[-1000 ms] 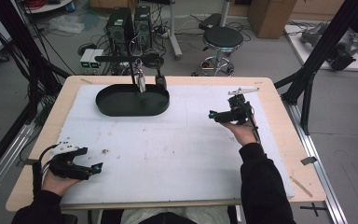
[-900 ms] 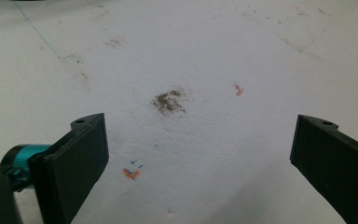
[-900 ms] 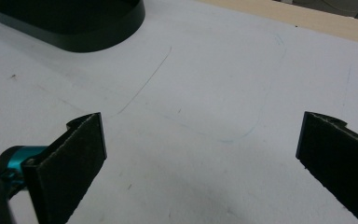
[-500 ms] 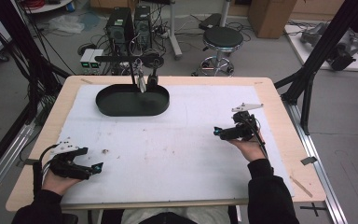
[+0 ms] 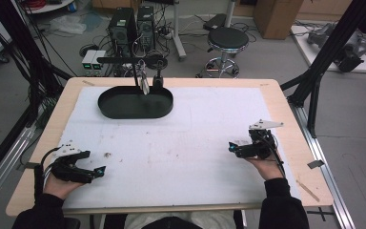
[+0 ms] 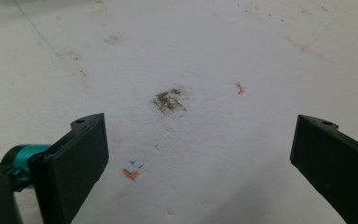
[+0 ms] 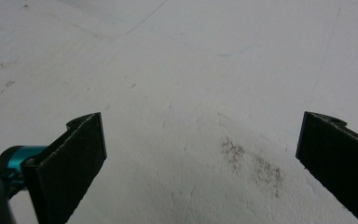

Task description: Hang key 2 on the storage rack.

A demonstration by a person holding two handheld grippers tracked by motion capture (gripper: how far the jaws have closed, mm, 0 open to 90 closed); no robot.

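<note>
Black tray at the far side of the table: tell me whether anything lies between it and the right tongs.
Nothing visible does. Between the right tongs and the black tray lies bare white mat, marked with faint stains. The jaws stand wide apart, holding nothing.

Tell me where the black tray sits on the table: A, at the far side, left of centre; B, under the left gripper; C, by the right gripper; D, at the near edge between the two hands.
A: in the high view the black tray lies at the far side of the table, left of centre, well apart from the left gripper and the right gripper.
</note>
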